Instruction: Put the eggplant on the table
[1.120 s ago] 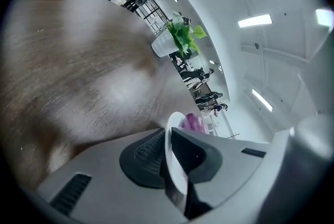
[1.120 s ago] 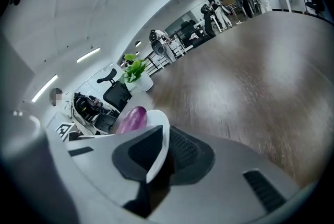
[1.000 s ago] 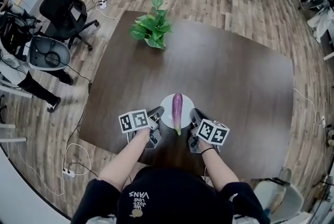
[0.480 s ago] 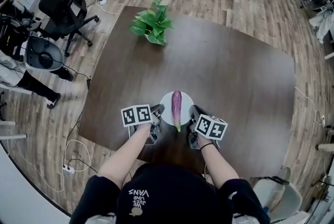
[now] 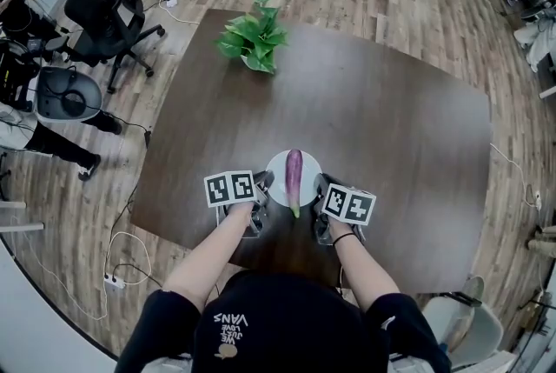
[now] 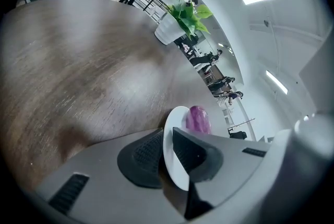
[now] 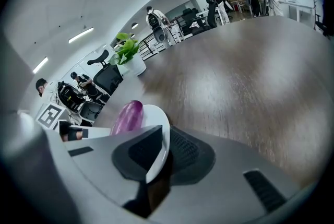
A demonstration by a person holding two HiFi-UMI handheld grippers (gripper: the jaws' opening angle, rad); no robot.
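As left claw [image 6: 168,135] opens on round white plate [image 5: 278,174] rim | your right claw [image 7: 166,137] clamps it | long purple eggplant [image 5: 294,176] between.

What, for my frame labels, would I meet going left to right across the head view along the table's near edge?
left gripper, jaws opening with the rim of the plate between them → eggplant → right gripper. The plate gets no place of its own: it spans beneath the eggplant.
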